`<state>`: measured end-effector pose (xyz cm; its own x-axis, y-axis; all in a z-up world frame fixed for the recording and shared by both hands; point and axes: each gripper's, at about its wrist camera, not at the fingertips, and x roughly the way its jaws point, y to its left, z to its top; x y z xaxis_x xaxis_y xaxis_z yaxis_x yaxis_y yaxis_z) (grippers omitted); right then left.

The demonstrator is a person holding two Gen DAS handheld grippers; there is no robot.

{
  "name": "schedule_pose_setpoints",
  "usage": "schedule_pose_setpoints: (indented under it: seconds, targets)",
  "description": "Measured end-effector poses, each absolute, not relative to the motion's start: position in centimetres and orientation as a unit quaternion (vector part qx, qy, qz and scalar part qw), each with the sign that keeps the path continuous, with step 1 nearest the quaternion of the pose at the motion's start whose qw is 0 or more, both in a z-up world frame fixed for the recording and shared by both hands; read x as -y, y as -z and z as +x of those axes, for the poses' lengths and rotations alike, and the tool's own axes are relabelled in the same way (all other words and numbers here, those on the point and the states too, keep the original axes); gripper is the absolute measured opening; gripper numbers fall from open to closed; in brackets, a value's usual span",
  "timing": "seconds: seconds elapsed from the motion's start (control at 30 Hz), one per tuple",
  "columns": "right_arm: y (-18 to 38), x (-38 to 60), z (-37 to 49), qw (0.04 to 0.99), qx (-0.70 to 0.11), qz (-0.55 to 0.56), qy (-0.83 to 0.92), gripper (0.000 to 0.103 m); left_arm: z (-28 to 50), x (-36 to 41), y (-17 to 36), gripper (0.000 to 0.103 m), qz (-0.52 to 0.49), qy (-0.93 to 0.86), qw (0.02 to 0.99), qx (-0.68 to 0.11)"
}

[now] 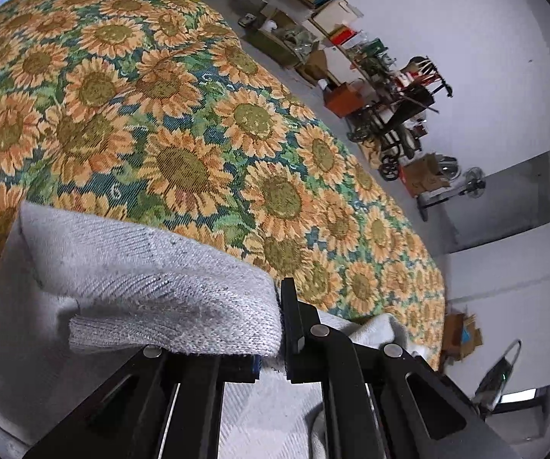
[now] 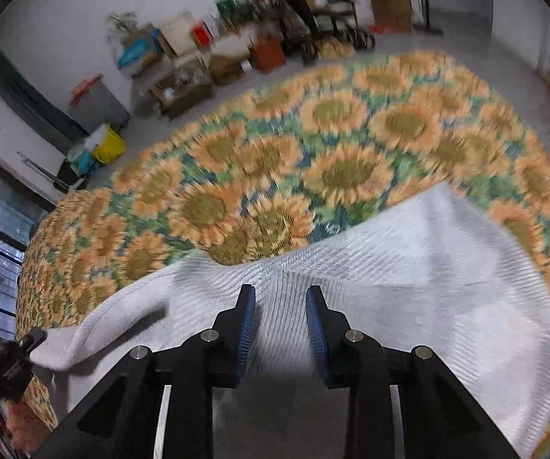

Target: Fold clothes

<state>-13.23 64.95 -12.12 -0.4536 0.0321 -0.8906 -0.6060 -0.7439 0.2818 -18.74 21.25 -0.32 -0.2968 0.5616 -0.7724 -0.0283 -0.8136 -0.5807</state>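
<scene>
A large sunflower-patterned cloth (image 1: 183,126) is covering a wide table and filling most of both views, its orange flowers on green and blue spreading far toward a white wall. Along the foot of that wall, a row of cluttered shelves (image 1: 313,30) and boxes is standing on the floor, with a yellow bag (image 2: 109,146) near the far left corner of the table in the right wrist view, and a standing fan (image 1: 473,183) further along the wall.

A pale grey knitted garment (image 2: 420,267) is lying on the near part of the cloth, spreading from the near left across to the right edge, with one corner rising in a peak toward the far right. This view is blurred.

The left gripper (image 1: 271,329) is clenching a folded ribbed edge of the garment (image 1: 152,287), which is draping over its left finger and lifting off the cloth.

The right gripper (image 2: 280,317) is hovering over the near middle of the garment with its blue-padded fingers (image 2: 247,325) apart, grasping nothing.
</scene>
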Motion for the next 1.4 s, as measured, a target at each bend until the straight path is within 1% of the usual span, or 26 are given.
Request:
schedule_pose_setpoints:
  seconds: [0.07,0.13,0.17,0.2,0.23,0.4,0.5,0.6,0.67,0.73,0.77,0.8,0.83,0.87,0.93,1.03,1.27,1.4]
  targets:
    - [12.9,-65.8,-13.6,0.193,-0.33,-0.494,-0.781,0.035,-19.0,-21.2,0.6,0.008,-0.565,-0.767,0.192,0.238]
    - [12.3,-66.8,-13.1,0.203,-0.36,-0.487,-0.769,0.047,-19.3,-20.9,0.8,0.008,-0.569,-0.763,0.191,0.238]
    - [11.8,-67.3,-12.8,0.214,-0.374,-0.484,-0.762,0.05,-19.5,-20.9,0.9,0.008,-0.572,-0.761,0.193,0.237]
    - [11.3,-67.9,-12.4,0.225,-0.387,-0.481,-0.754,0.057,-19.5,-20.7,1.2,0.008,-0.574,-0.758,0.197,0.238]
    - [10.9,-68.5,-12.1,0.236,-0.399,-0.479,-0.745,0.06,-19.6,-20.5,1.3,0.008,-0.574,-0.757,0.199,0.242]
    - [12.3,-69.6,-13.6,0.281,-0.424,-0.511,-0.693,0.061,-19.5,-20.6,2.6,0.008,-0.578,-0.754,0.204,0.235]
    - [13.2,-69.6,-15.1,0.301,-0.424,-0.517,-0.68,0.067,-19.7,-20.8,3.7,0.008,-0.594,-0.741,0.21,0.232]
    - [13.6,-69.5,-16.4,0.323,-0.42,-0.521,-0.67,0.072,-19.8,-20.8,4.4,0.008,-0.604,-0.732,0.215,0.232]
    - [13.5,-68.4,-17.5,0.334,-0.369,-0.549,-0.671,0.069,-20.0,-20.7,4.6,0.008,-0.606,-0.729,0.221,0.232]
    - [13.4,-67.0,-17.8,0.344,-0.313,-0.563,-0.683,0.054,-20.0,-20.5,4.7,0.008,-0.608,-0.723,0.226,0.237]
    - [13.3,-66.4,-17.9,0.348,-0.284,-0.57,-0.688,0.051,-20.1,-20.4,4.8,0.008,-0.609,-0.721,0.228,0.24]
    - [13.2,-65.8,-17.9,0.352,-0.261,-0.574,-0.692,0.045,-20.2,-20.2,4.9,0.008,-0.611,-0.718,0.231,0.243]
    - [13.0,-66.1,-17.1,0.347,-0.277,-0.565,-0.695,0.032,-20.2,-20.0,5.0,0.008,-0.612,-0.714,0.233,0.247]
    - [12.7,-66.4,-16.3,0.342,-0.293,-0.556,-0.699,0.028,-20.2,-19.8,5.0,0.008,-0.613,-0.711,0.235,0.253]
    - [12.1,-67.1,-14.7,0.332,-0.327,-0.536,-0.704,0.009,-20.2,-19.3,5.0,0.008,-0.615,-0.705,0.236,0.263]
    - [10.5,-67.8,-11.3,0.319,-0.405,-0.485,-0.707,0.008,-20.1,-18.8,4.3,0.008,-0.61,-0.701,0.246,0.276]
    - [5.7,-65.1,-4.6,0.276,-0.439,-0.399,-0.756,0.008,-18.3,-16.3,0.2,0.008,-0.582,-0.701,0.283,0.299]
    - [4.0,-62.7,1.1,0.235,-0.459,-0.347,-0.784,0.008,-16.1,-14.9,-1.4,0.008,-0.565,-0.705,0.301,0.306]
